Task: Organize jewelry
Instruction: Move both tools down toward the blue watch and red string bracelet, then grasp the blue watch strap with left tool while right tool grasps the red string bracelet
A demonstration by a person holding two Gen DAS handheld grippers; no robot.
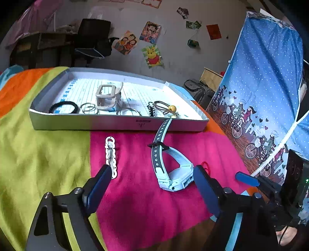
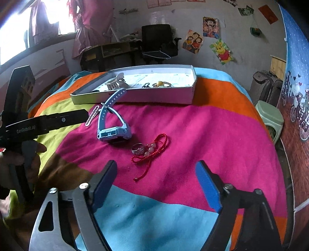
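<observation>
While both tongs (image 1: 152, 173) (image 2: 158, 170) gape empty, a rubbery watch (image 1: 170, 166) lies on fuzzy, perhaps fleece, blanket (image 1: 135, 202).

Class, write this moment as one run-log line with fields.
left gripper: open over watch | right gripper: open near red bracelet | box: partly filled

Wall (image 2: 135, 15): pale grey, scuffed, cartoon posters (image 2: 222, 51) and photos stuck on.
Window (image 2: 48, 17): upper left, bright daylight, pink curtain (image 2: 90, 25) tied back.
Furniture: dark desk (image 2: 114, 52), black chair (image 2: 157, 41), green stool (image 2: 270, 115), suitcases (image 2: 267, 86).
Right side: blue dotted cloth (image 1: 266, 77) printed with cyclists.
</observation>
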